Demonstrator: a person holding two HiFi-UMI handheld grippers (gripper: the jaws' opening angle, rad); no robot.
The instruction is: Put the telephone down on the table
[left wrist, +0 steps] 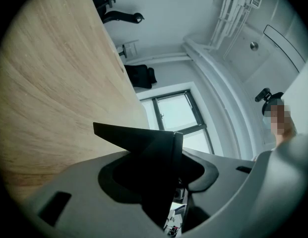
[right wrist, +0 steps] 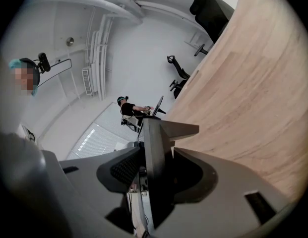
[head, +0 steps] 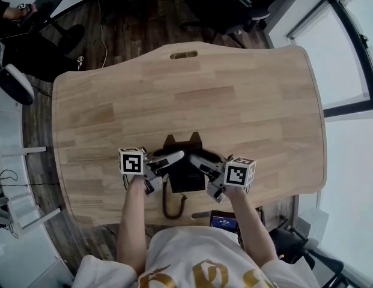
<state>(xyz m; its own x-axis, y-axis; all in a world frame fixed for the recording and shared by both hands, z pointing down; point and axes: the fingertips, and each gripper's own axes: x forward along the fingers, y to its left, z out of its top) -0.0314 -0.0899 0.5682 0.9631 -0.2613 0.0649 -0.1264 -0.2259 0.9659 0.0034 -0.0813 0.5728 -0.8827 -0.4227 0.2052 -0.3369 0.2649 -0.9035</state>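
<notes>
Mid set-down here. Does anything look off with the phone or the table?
Nothing stands out. The telephone is held between the left gripper and right gripper, each clamped on one side, over the wooden table. Its cord curls loose toward the near edge and might end up under the base.

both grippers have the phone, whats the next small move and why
Probably ease the telephone straight down onto the table, opening neither grip until it rests. The left gripper and right gripper each clamp one side of it above bare wood near the table's near edge. Whether it touches the wood yet can't be told.
</notes>
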